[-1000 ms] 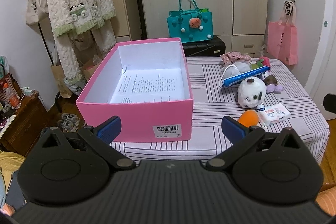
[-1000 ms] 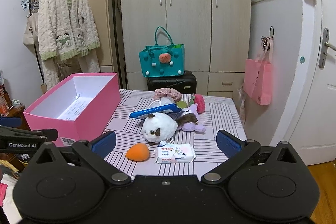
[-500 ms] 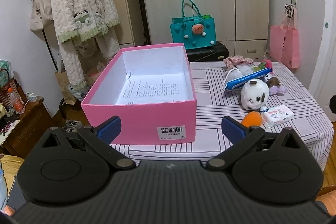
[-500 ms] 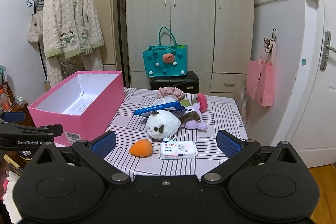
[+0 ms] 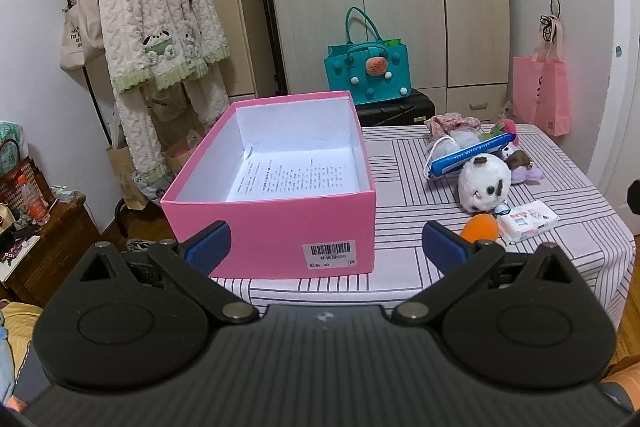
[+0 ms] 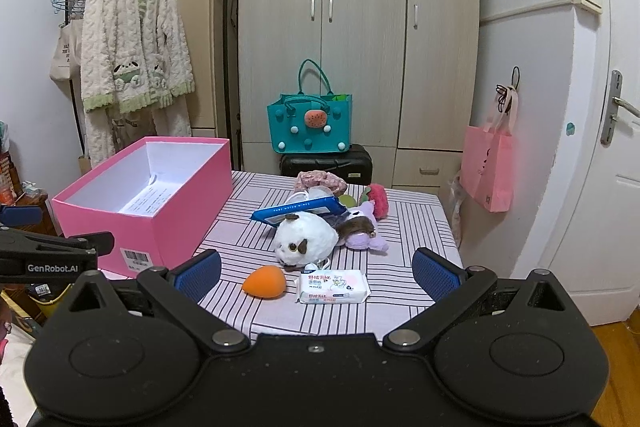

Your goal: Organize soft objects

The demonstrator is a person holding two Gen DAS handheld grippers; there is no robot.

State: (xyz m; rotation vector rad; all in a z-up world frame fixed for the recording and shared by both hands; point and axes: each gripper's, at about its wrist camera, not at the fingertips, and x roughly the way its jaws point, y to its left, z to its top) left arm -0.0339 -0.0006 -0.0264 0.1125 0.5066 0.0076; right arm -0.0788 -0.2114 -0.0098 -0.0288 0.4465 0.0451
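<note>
Hovering short of the table's near edge, the left gripper and the right gripper both had their jaws spread wide, grasping nothing. The pink shoebox sat open toward the striped table's left side, a printed sheet lying on its floor. Toward the right edge lay the soft things: an orange sponge just beside a wet-wipes pack, near the front edge; behind them a white plush, a blue pouch, a purple plush and a floral cloth.

Box sits left of the toys on the table.
</note>
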